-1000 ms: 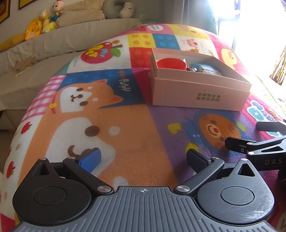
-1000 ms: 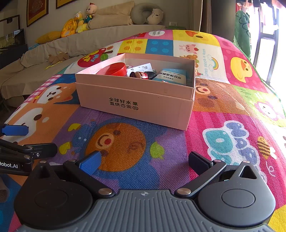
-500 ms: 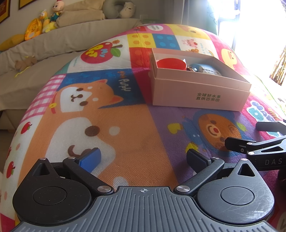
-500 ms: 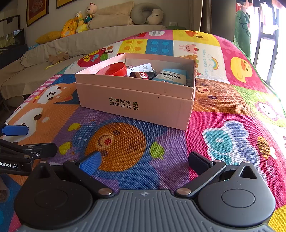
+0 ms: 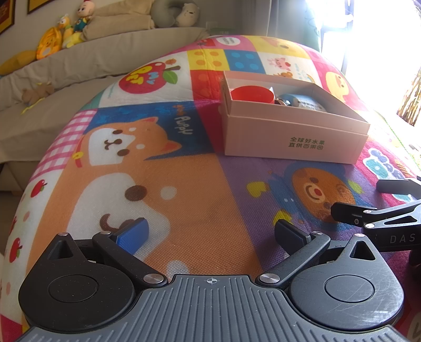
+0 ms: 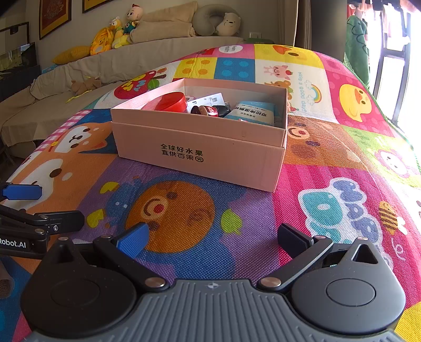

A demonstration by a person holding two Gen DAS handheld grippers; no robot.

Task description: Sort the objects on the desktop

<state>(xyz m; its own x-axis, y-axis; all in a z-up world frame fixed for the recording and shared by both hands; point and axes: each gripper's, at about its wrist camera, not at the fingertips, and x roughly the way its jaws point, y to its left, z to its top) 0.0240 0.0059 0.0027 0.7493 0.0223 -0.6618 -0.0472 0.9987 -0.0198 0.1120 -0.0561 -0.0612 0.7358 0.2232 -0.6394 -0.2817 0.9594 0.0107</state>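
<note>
A pink cardboard box (image 6: 200, 155) (image 5: 292, 139) stands on the cartoon-print mat (image 6: 179, 210). Inside it lie a red round tub (image 6: 171, 101) (image 5: 251, 93), a white card (image 6: 208, 100), a small dark red-and-brown object (image 6: 204, 110) and a pale blue packet (image 6: 254, 111) (image 5: 306, 102). My left gripper (image 5: 211, 232) hovers open over the orange dog print, well short of the box. Low over the mat in front of the box, my right gripper (image 6: 211, 238) is open too, with nothing between its fingers. Each gripper's fingers show at the other view's edge.
A beige sofa (image 6: 79, 76) with plush toys (image 6: 115, 29) and a neck pillow (image 6: 218, 21) runs behind and left of the mat. Bright windows are on the right. The mat (image 5: 184, 189) around the box carries no loose objects.
</note>
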